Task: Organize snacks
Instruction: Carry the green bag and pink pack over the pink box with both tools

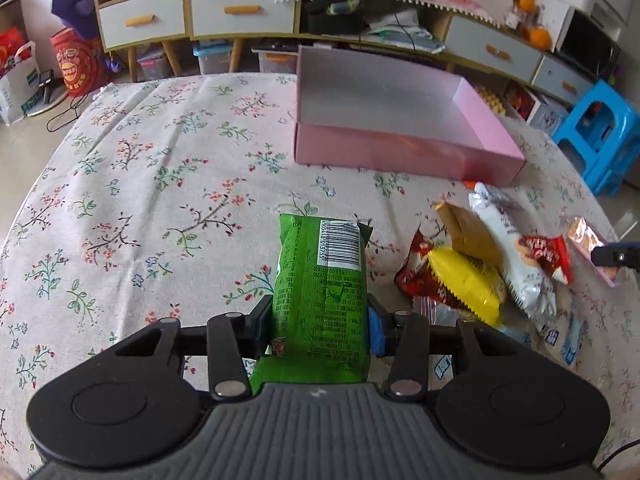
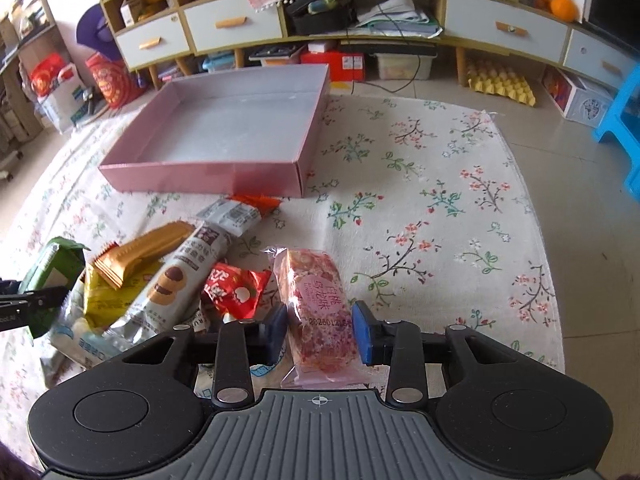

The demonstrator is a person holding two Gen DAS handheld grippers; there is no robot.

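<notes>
A green snack packet point(image 1: 320, 272) stands lengthwise between the pads of my left gripper point(image 1: 320, 326), which is shut on it just above the floral cloth. In the right wrist view a pink speckled snack packet point(image 2: 316, 288) lies between the blue pads of my right gripper point(image 2: 320, 332), which press on its sides. Between the two grippers lies a pile of snacks: a yellow packet point(image 1: 464, 284), a long white cookie pack point(image 2: 180, 280), a red packet point(image 2: 236, 292) and an orange wafer pack point(image 2: 140, 252). A shallow pink box point(image 1: 400, 152) sits empty beyond the pile.
The floral tablecloth point(image 2: 440, 200) covers the whole table. A low cabinet with white drawers point(image 2: 232, 24) runs along the back wall, with bins and boxes under it. A blue plastic stool point(image 1: 600, 132) stands off the table's right side. Bags sit on the floor at left.
</notes>
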